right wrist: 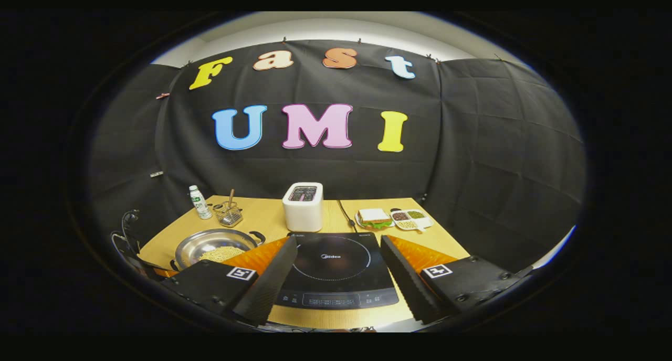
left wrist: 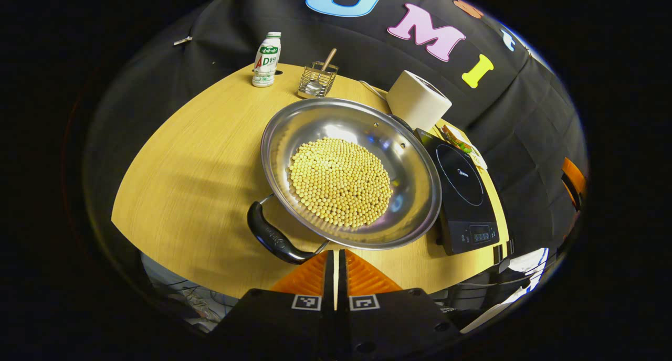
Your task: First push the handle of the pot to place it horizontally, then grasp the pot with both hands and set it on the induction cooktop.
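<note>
A wide steel pot (left wrist: 409, 161) holding yellow beans (left wrist: 340, 181) sits on the wooden table (left wrist: 189, 182). Its near black handle (left wrist: 273, 237) points toward me at the lower left; the far handle (left wrist: 403, 122) sits by the toaster. My left gripper (left wrist: 335, 253) is shut with nothing in it, its tips just right of the near handle and under the pot's rim. The black induction cooktop (left wrist: 462, 193) lies right of the pot. In the right gripper view my right gripper (right wrist: 336, 274) stands open above the cooktop (right wrist: 336, 269), with the pot (right wrist: 215, 248) to its left.
A white toaster (right wrist: 303, 206) stands behind the cooktop. A drink bottle (left wrist: 266, 59) and a wire holder (left wrist: 317, 80) with a wooden-handled tool stand at the table's far side. A sandwich plate (right wrist: 374, 218) and a divided snack dish (right wrist: 410, 219) lie at the back right.
</note>
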A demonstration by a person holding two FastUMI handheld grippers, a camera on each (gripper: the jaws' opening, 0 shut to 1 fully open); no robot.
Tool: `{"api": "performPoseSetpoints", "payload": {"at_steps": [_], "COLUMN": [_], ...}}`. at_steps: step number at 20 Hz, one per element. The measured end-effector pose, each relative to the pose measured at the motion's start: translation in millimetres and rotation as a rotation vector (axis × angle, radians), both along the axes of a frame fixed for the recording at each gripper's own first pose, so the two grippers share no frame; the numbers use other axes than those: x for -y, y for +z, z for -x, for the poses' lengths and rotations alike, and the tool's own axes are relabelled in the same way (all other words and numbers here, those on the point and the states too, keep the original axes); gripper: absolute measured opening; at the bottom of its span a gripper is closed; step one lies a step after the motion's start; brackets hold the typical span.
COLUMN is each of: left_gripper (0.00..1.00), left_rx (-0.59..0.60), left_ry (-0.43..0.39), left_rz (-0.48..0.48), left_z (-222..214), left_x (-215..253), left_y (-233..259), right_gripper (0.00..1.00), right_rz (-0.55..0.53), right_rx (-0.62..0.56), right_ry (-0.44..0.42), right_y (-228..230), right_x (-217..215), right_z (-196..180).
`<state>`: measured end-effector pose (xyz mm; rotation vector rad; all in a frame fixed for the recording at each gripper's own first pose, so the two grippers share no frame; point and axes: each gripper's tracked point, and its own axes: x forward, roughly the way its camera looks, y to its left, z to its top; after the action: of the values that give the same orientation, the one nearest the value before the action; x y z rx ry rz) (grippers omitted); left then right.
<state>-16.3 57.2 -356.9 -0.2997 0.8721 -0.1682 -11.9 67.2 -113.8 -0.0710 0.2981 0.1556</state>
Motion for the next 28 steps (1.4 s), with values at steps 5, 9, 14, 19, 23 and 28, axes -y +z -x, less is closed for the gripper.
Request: {"api": "performPoseSetpoints", "payload": {"at_steps": [5,9,14,19,23,28], "left_gripper": [0.05,0.05,0.05,0.05,0.05,0.05], "left_rx": [-0.025,-0.041,-0.045,-0.045,-0.048,-0.043], "left_ry": [0.0,0.006,0.019,0.022,0.02,0.044], "left_rz": [-0.017,-0.048,-0.093,-0.127,-0.152,-0.143], "left_z": [-4.8,-9.9,-21.6,-36.2,-51.1,-73.8], "left_x": [-7.9,-20.4,-49.2,-72.1,-91.1,-111.1], "left_y": [-2.2,-4.4,-3.8,-3.9,-7.3,-7.5], "right_gripper": [0.99,0.99,0.99,0.98,0.99,0.98], "right_rz": [-0.006,-0.008,0.001,-0.009,0.0,0.032], "right_rx": [-0.014,-0.02,-0.014,-0.012,-0.01,-0.026], "right_ry": [-0.031,-0.037,-0.047,-0.071,-0.072,-0.068], "right_y": [-5.7,-6.9,-5.6,-3.8,-3.8,-9.2], "right_x": [4.7,0.1,-3.3,-5.5,-13.0,-19.2], "right_z": [-1.3,-4.3,-7.8,-12.9,-14.9,-11.3]}}
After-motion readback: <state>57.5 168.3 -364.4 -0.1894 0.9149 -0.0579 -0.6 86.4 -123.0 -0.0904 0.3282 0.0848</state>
